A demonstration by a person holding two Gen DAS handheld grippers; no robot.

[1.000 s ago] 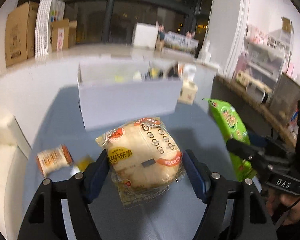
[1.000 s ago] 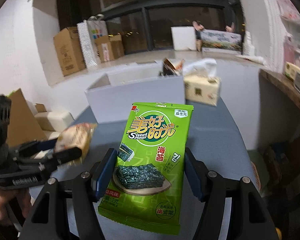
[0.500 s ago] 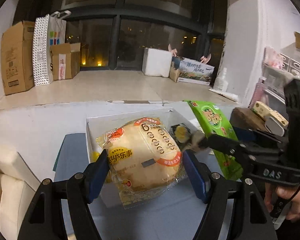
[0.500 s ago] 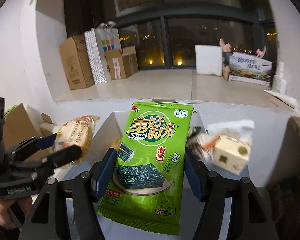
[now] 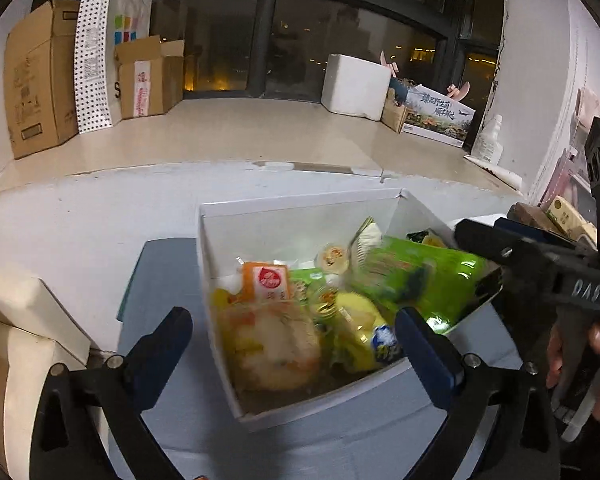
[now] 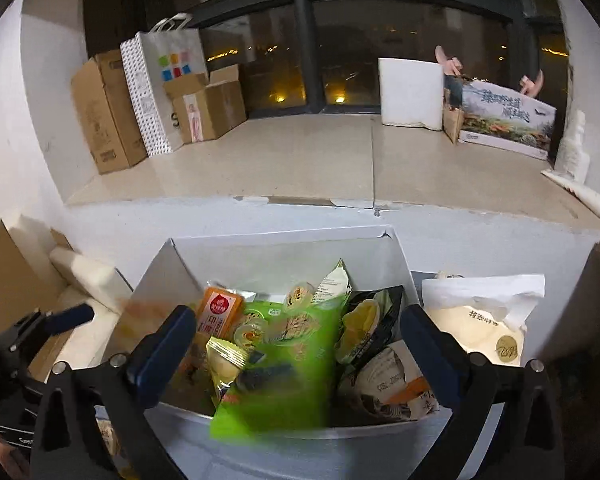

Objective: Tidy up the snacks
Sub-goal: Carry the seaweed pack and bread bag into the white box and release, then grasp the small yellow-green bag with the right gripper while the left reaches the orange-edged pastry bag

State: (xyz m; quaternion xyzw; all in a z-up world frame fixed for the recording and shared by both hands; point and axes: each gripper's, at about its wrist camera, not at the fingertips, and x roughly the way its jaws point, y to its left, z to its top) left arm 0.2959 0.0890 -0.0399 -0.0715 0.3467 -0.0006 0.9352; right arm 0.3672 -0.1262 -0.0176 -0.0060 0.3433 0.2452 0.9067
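Spanning wide with nothing between its blue-padded black fingers, the left gripper hangs over the near left corner of the white box; its jaws stand fully apart. The right gripper is likewise spread and empty above the near wall of the same box, pads rubbery and blue on matte black plastic arms. Just under the left gripper, inside the box at its near left, lies the chip packet, a rounded, pale, crinkled film pouch with orange markings, blurred. Under the right gripper, the green seaweed packet, flat, glossy and rectangular, leans over the near wall of the box, its lower edge past the rim, also blurred. Box: white card, smooth, straight-walled, open-topped, corners folded. Further contents, from the near wall toward the far wall: a yellow foil-wrapped piece; a black pouch with a yellow picture at the right side; a white-and-orange wrapped bun in the near right corner; an orange carton toward the left wall; small round clear jelly cups near the middle; a pale sachet standing on edge beyond them. Right of the box, outside its wall, sits a tissue pack, soft white plastic with a tuft of paper on top.
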